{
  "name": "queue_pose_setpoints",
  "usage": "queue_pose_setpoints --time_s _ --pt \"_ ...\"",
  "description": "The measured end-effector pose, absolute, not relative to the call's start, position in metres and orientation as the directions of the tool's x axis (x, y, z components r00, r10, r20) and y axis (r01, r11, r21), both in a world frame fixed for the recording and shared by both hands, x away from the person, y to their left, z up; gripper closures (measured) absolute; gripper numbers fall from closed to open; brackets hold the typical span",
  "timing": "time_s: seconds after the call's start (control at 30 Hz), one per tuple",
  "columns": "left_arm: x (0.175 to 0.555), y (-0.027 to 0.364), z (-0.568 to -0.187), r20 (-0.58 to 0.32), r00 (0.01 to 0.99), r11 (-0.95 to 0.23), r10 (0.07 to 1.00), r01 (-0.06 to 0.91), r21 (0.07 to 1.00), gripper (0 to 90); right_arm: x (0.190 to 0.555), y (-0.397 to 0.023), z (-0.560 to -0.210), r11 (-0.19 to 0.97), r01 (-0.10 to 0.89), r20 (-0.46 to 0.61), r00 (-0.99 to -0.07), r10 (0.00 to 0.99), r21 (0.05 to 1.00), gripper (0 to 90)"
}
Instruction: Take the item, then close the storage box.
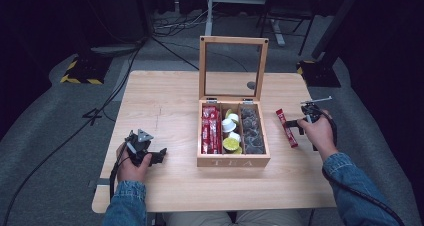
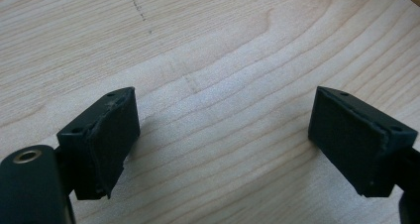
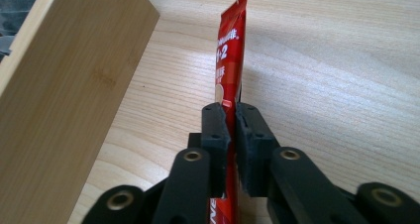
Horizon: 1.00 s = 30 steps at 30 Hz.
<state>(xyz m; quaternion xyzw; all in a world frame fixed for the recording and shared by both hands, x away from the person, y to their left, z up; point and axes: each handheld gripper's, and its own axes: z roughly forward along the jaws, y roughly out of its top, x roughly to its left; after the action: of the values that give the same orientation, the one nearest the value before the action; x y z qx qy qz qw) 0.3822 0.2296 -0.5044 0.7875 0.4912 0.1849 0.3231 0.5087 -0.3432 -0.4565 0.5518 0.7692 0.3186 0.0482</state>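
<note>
A long red sachet (image 1: 288, 132) lies aslant just right of the wooden tea box (image 1: 233, 161). My right gripper (image 1: 296, 122) holds it near its middle. In the right gripper view the sachet (image 3: 231, 55) stands on edge between the two pads of the right gripper (image 3: 231, 122), which sit tight against it, low over the table. The box's side wall (image 3: 64, 90) is close on the left there. My left gripper (image 1: 161, 156) rests on the table left of the box, open. In its own view the left gripper (image 2: 223, 135) has only bare wood between the jaws.
The box's glass lid (image 1: 233, 41) stands upright at the back. Inside are red sachets (image 1: 211, 131) on the left, small round cups (image 1: 231, 131) in the middle and dark pods (image 1: 251, 131) on the right. A person's hands in denim sleeves hold both grippers.
</note>
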Motion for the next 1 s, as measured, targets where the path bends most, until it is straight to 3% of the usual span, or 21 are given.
queue_pose_setpoints --time_s 0.1,0.17,0.27,0.4,0.63,1.0 --pt "0.382 0.230 -0.504 -0.027 0.449 -0.308 0.893 0.655 0.691 12.8 0.509 -0.345 -0.458 0.177 0.806 0.286 -0.393 0.874 0.565 68.9" --pt "0.382 0.230 -0.504 -0.026 0.448 -0.307 0.894 0.654 0.691 12.8 0.508 -0.347 -0.454 0.173 0.780 0.262 -0.397 0.880 0.602 56.5" --pt "0.383 0.229 -0.504 -0.028 0.448 -0.307 0.893 0.656 0.689 12.7 0.507 -0.348 -0.448 0.151 0.764 0.275 -0.399 0.875 0.627 53.3" --pt "0.384 0.229 -0.504 -0.026 0.449 -0.310 0.893 0.657 0.687 11.8 0.503 -0.345 -0.432 0.164 0.701 0.248 -0.447 0.859 0.694 41.4" --pt "0.385 0.229 -0.505 -0.028 0.448 -0.307 0.894 0.657 0.689 11.7 0.499 -0.336 -0.407 0.172 0.593 0.219 -0.528 0.820 0.787 37.0" --pt "0.385 0.229 -0.505 -0.027 0.448 -0.308 0.893 0.656 0.689 11.7 0.502 -0.314 -0.367 0.197 0.499 0.171 -0.597 0.784 0.844 35.7"
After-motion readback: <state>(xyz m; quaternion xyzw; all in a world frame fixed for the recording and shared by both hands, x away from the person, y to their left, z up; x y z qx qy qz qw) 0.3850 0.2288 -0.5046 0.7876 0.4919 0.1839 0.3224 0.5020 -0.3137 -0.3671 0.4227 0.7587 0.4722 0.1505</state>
